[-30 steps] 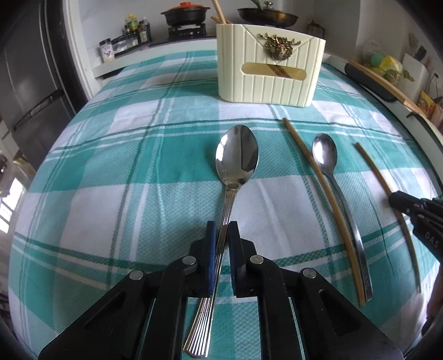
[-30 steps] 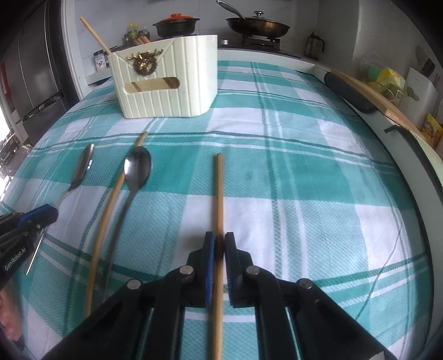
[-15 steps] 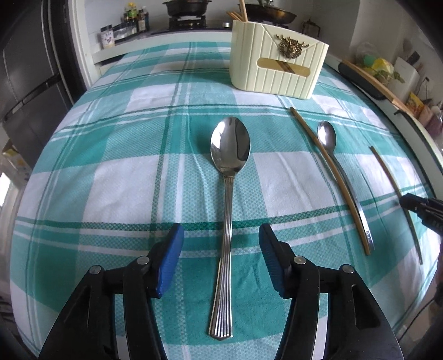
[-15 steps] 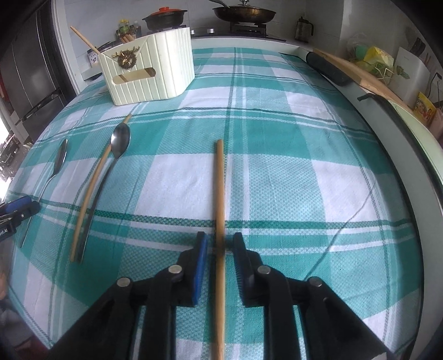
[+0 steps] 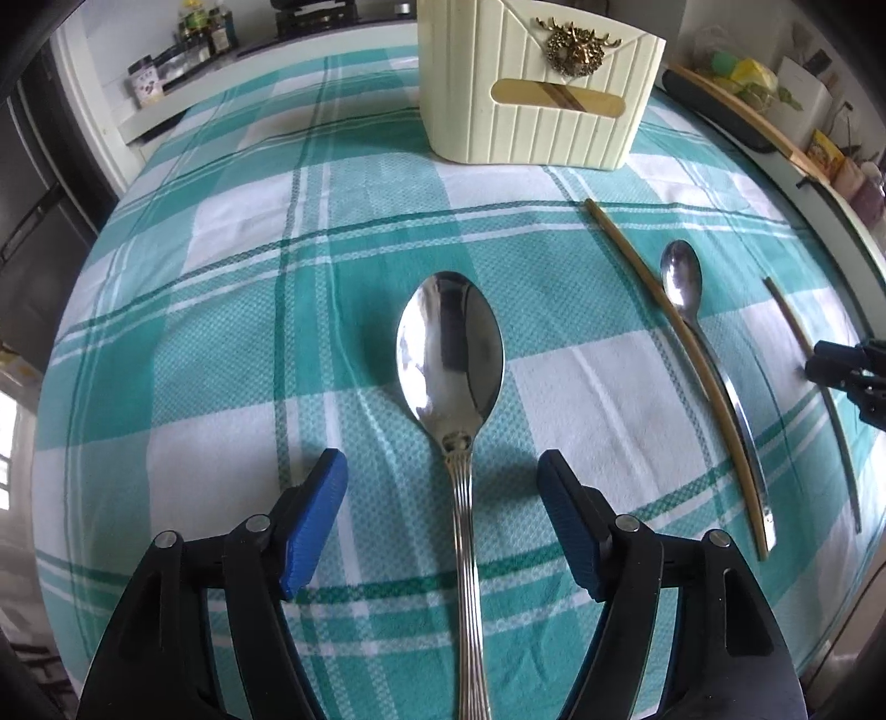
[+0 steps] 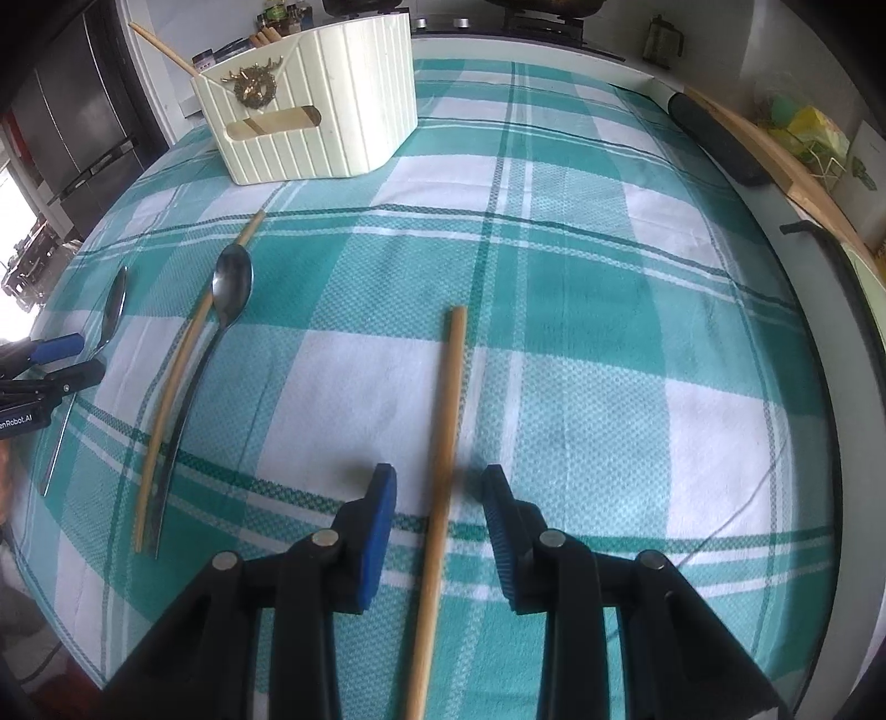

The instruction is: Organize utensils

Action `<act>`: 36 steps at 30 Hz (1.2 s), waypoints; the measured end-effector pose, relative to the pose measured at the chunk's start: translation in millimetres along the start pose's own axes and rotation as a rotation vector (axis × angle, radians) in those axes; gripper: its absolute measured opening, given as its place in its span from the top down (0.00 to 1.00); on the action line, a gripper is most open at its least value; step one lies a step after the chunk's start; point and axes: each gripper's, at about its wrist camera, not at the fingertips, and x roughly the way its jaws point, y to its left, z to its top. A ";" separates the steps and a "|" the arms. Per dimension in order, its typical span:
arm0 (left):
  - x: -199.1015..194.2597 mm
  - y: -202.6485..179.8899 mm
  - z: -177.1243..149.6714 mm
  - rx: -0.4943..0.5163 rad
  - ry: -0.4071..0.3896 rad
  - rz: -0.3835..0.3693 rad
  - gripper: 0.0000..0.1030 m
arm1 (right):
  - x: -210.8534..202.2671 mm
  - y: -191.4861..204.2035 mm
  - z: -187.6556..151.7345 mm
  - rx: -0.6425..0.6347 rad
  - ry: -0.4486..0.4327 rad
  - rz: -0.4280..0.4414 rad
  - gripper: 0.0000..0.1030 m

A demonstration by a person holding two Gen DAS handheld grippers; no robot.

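Observation:
My left gripper is open, its jaws either side of the handle of a large steel spoon lying on the checked cloth. My right gripper is open around a wooden chopstick lying flat on the cloth. A second chopstick and a small spoon lie side by side between the grippers; they show at the left in the right wrist view as chopstick and spoon. A cream ribbed utensil holder stands at the far side, with a chopstick in it.
The teal and white checked tablecloth covers the table. A stove counter with bottles lies beyond it. A wooden board and a dark roll run along the right edge. A dark fridge stands at the left.
Both grippers have opened, letting go of the large spoon and the chopstick, which now lie on the cloth. Both views have moved closer to the holder.

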 end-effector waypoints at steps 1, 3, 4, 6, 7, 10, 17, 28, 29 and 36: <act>2.6 -1.0 4.2 0.001 0.003 0.005 0.25 | 3.3 0.3 6.1 -0.006 -0.001 -0.001 0.68; 7.2 -1.5 12.9 -0.006 0.007 0.010 0.22 | 9.1 1.3 19.1 -0.006 -0.007 0.003 0.68; 8.9 -1.1 16.7 -0.012 0.005 0.011 0.22 | 11.6 1.9 25.3 -0.008 -0.008 0.000 0.68; 10.5 1.5 22.3 -0.028 -0.010 0.014 0.36 | 16.7 2.3 34.6 -0.005 -0.013 -0.020 0.93; 9.7 3.3 24.2 -0.035 -0.028 0.013 0.45 | 17.8 0.8 37.2 0.009 -0.019 -0.017 0.93; 8.4 11.4 27.7 -0.070 -0.049 -0.027 0.60 | 16.1 -3.8 38.2 0.055 -0.046 0.001 0.93; -44.0 27.9 13.3 -0.134 -0.204 -0.069 0.60 | -53.8 -4.3 22.8 0.114 -0.257 0.095 0.93; -150.6 27.7 -27.0 -0.138 -0.464 -0.067 0.60 | -179.0 9.6 -18.5 0.098 -0.597 0.115 0.93; -154.4 28.1 -28.7 -0.142 -0.475 -0.068 0.60 | -183.7 10.8 -21.2 0.093 -0.617 0.106 0.93; -168.6 25.8 -31.4 -0.148 -0.517 -0.072 0.60 | -196.8 21.7 -33.1 0.071 -0.675 0.073 0.93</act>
